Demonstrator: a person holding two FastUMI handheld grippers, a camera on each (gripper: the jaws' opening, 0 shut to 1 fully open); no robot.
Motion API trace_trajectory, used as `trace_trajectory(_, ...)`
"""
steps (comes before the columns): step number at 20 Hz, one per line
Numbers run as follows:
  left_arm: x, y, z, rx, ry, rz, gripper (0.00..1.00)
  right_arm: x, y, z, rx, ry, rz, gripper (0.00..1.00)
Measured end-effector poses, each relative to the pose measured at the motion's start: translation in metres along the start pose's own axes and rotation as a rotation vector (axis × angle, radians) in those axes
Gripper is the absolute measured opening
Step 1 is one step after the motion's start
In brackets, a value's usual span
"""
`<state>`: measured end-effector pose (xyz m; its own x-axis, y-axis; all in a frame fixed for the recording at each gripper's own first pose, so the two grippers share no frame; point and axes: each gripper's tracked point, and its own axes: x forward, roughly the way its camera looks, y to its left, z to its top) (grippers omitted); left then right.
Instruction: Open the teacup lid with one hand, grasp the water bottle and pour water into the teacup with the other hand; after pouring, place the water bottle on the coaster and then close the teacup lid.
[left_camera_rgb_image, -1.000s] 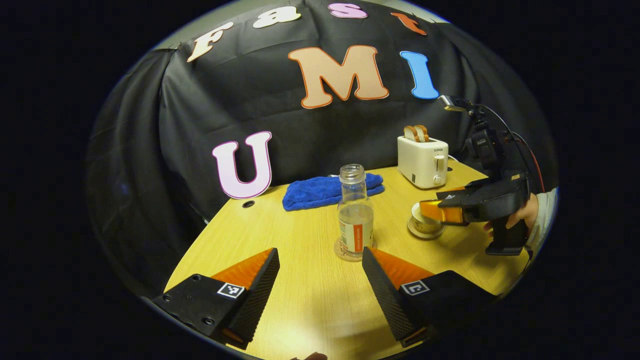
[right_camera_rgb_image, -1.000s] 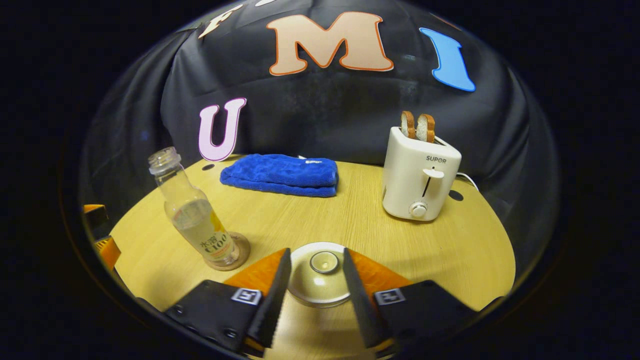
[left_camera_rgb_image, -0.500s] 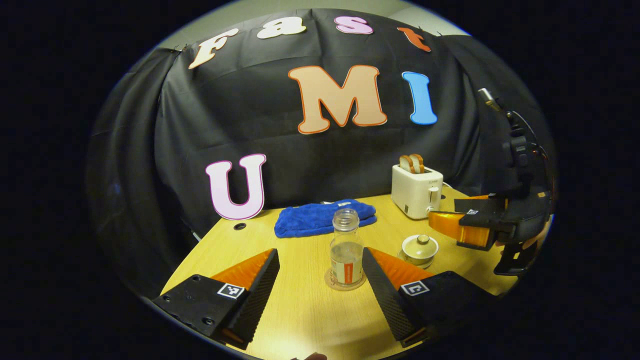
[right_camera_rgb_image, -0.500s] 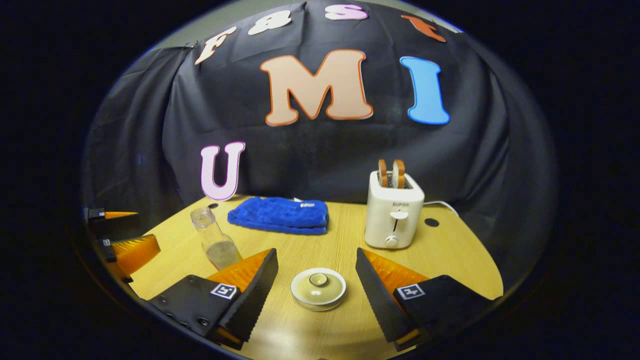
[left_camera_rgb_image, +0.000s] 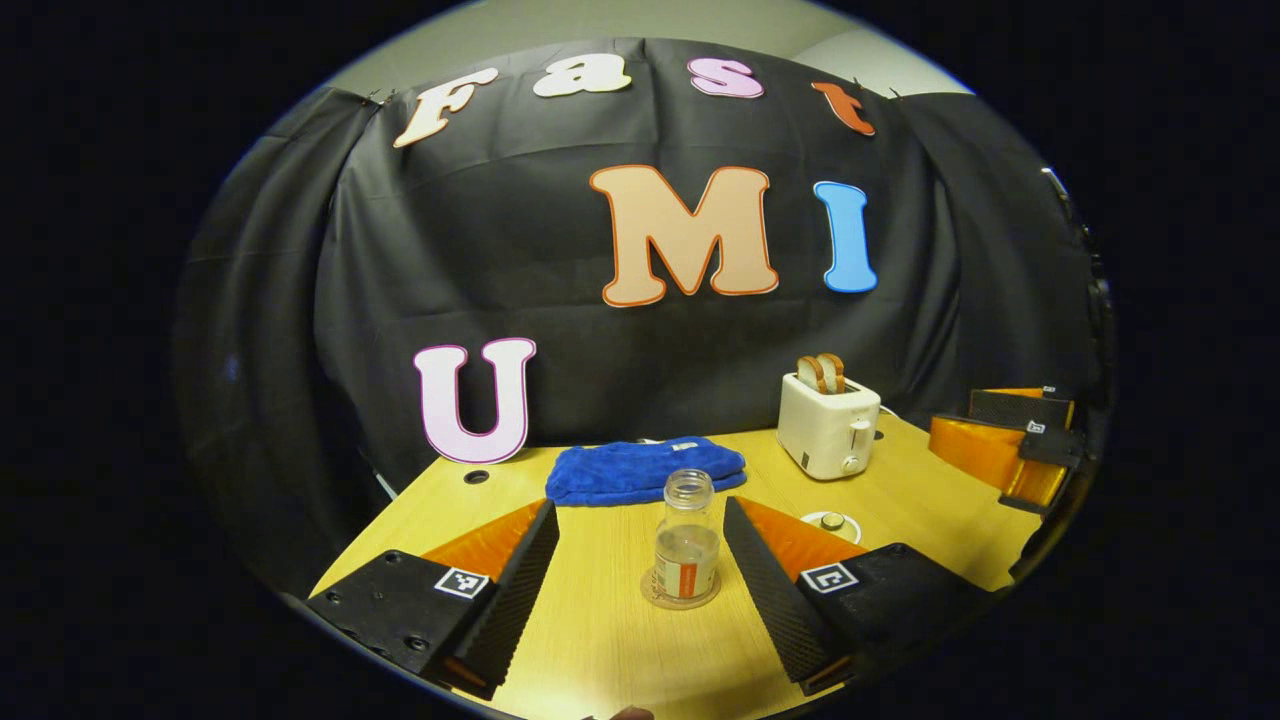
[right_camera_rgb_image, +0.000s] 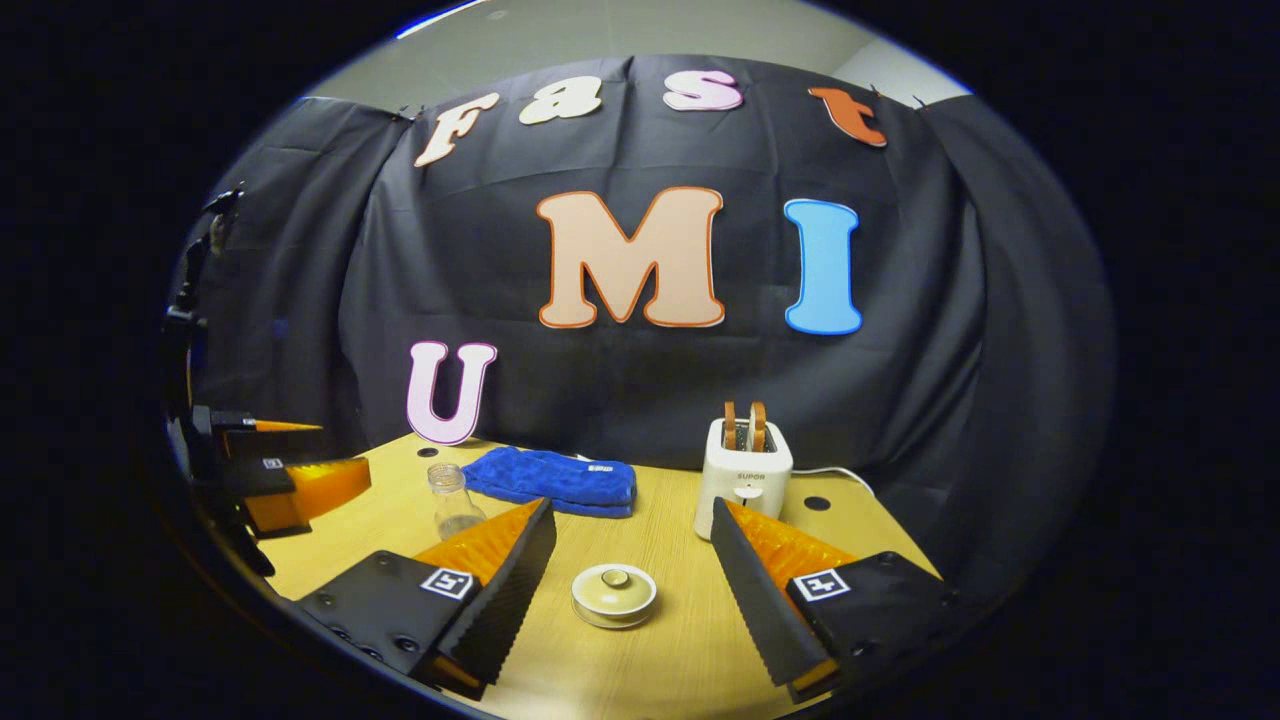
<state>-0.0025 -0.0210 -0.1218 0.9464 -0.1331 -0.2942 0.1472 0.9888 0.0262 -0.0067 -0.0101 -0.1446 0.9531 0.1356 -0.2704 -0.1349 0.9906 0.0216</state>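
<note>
A clear uncapped water bottle, partly filled, stands upright on a round coaster on the wooden table. My left gripper is open, drawn back from the bottle, which shows between its fingers. The beige teacup sits on its saucer with its lid on. It lies ahead of my right gripper, which is open and holds nothing. In the left gripper view the teacup peeks from behind one finger, and the right gripper hovers at the far right. In the right gripper view, the bottle stands at the left, beyond one finger.
A white toaster with two bread slices stands at the back right of the table. A folded blue towel lies at the back middle. The left gripper hangs at the left edge of the right gripper view.
My right gripper opened off the teacup lid, which now rests on the cup. Both grippers have pulled back and up from the table, so bottle and cup look smaller.
</note>
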Motion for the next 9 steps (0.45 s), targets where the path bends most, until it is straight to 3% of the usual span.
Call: trace_trajectory(9, -0.008, 0.011, 0.028, 0.008, -0.063, 0.034, 0.96, -0.011, 0.009, 0.005, 0.018, -0.005, 0.012, 0.99)
